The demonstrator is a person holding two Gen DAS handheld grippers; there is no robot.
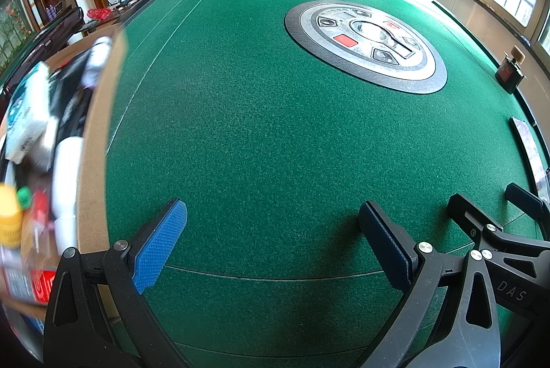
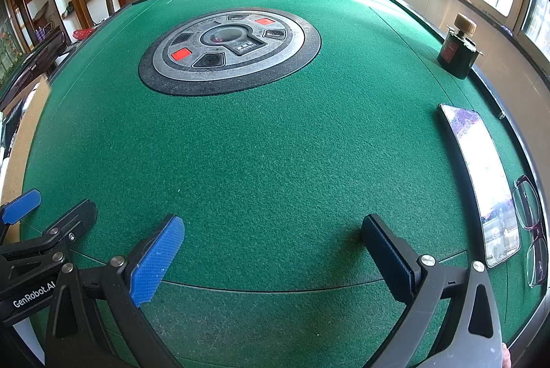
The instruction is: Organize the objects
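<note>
Phone (image 2: 481, 175) is lying right of my right tongs (image 2: 271, 251), long axis running away from me; both tongs, left tongs (image 1: 271, 241) included, are hanging released, empty.

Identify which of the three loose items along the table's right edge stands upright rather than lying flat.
The dark bottle with the wooden stopper, farthest from the tongs. The phone and eyeglasses both lie flat on the felt.

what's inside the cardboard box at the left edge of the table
In the cardboard box, blurred: a white-and-teal packet, a yellow bottle, a green cap, red packaging and white and black items. Its wall and the frame edge hide the rest.
</note>
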